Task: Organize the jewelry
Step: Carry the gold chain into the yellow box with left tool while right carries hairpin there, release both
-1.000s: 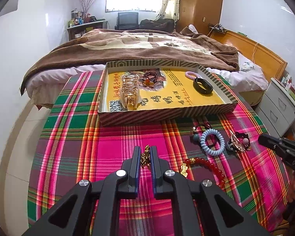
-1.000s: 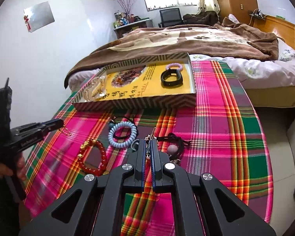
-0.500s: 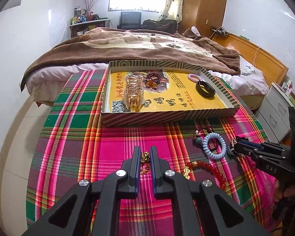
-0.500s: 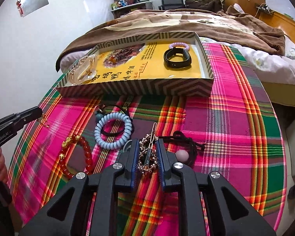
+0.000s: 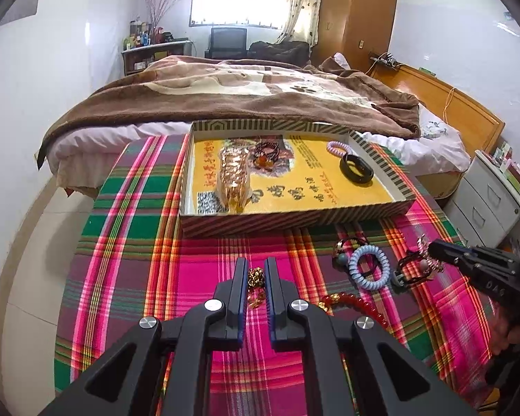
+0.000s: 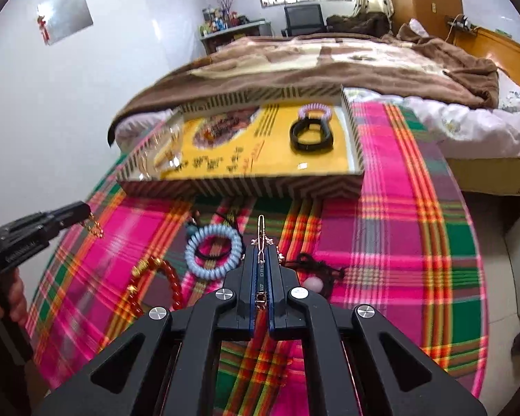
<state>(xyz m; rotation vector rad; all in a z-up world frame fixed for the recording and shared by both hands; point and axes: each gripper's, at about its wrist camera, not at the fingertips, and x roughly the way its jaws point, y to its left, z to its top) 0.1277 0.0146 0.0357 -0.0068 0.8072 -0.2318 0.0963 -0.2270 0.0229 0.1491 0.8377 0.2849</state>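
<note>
Looking along the left gripper (image 5: 256, 272), its fingers are pinched on a small gold chain (image 5: 255, 277) that bunches in the narrow gap between them, held over the plaid cloth of the worktop (image 5: 145, 242) a little short of the striped box tray (image 5: 294, 220). The tray already holds a gold sequined piece (image 5: 234, 182), a dark beaded bracelet (image 5: 267, 150), a pink coil hair tie (image 5: 338, 147) and a black band (image 5: 356, 171), so I would judge the sorting partly done. Loose on the cloth to the right lie a pale blue coil hair tie (image 5: 369, 267), a red bead bracelet (image 5: 350, 306) with gold charms, and some dark cords with beads (image 5: 346, 244). The right gripper (image 5: 433, 249) comes in from the right edge, carrying something glittery at its tip. From the right gripper's own view, its fingers (image 6: 249, 270) are clamped on a slim rose-gold hairpin (image 6: 260, 232), whose looped end sticks out forward, upright and thin as wire. Beneath and beside it I can see the blue coil tie (image 6: 214, 253), the red bracelet (image 6: 156, 284) and a black cord with a pink bead (image 6: 312, 274), all waiting on the cloth. The tray (image 6: 242, 187) sits just ahead, blurred, and the left gripper (image 6: 83, 212) shows at the left with the chain (image 6: 95, 227) dangling. Both held pieces have yet to reach the tray, and several more remain.
</note>
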